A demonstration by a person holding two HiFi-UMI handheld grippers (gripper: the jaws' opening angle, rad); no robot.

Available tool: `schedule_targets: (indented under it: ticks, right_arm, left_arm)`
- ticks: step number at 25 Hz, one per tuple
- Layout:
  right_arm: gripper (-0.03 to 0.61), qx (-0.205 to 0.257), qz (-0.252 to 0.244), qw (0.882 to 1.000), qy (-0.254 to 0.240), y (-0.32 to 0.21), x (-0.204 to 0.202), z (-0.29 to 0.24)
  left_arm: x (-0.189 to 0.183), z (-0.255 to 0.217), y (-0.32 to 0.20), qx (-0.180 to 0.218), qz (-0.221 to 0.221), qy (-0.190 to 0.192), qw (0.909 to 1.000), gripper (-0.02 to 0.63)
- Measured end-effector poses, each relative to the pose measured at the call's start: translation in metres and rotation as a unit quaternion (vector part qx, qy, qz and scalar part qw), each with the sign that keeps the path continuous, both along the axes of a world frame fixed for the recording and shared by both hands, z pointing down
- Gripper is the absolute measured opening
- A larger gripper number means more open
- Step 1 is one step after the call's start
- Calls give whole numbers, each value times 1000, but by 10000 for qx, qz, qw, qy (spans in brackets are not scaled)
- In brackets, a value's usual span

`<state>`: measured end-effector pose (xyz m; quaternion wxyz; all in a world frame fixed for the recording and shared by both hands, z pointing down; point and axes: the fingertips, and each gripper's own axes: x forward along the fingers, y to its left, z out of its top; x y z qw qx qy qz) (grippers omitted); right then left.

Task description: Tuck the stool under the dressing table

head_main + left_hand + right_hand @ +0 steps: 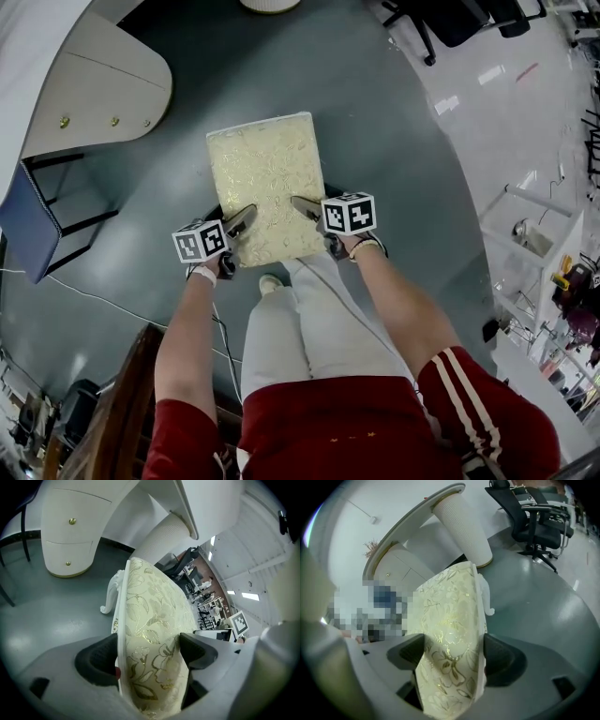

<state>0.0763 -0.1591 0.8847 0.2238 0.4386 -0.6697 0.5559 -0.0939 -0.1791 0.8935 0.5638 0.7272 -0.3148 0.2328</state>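
Note:
The stool [267, 192] has a cream cushion with a gold floral pattern and white carved legs [110, 595]. It stands on the grey floor in front of me. My left gripper [239, 225] clamps its near left corner, with both pads against the seat edge [150, 660]. My right gripper [309, 208] clamps the near right corner, its pads pressed into the cushion [452, 656]. The white dressing table [103, 89] with gold-knobbed drawers [70, 541] lies up and to the left, beyond the stool; its ribbed pedestal [464, 527] shows in the right gripper view.
A blue-covered black-framed chair [28, 220] stands left, under the table's edge. A cable [94, 300] crosses the floor at left. An office chair [459, 23] is far right, white shelving [534, 244] at right, a wooden chair [131, 403] near my left leg.

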Motion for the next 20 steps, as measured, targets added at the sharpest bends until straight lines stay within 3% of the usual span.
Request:
schedule_targets:
  ticks: [10,20]
  right_arm:
    - [382,-159,337,9992,-170,4,19,-34]
    - [382,23,68,9999,-85,-27,7,-71]
  left_arm:
    - [14,-38,2,-24,-232,-186,9996,402]
    - [3,-74,-21,232,-370,-101,9990,402]
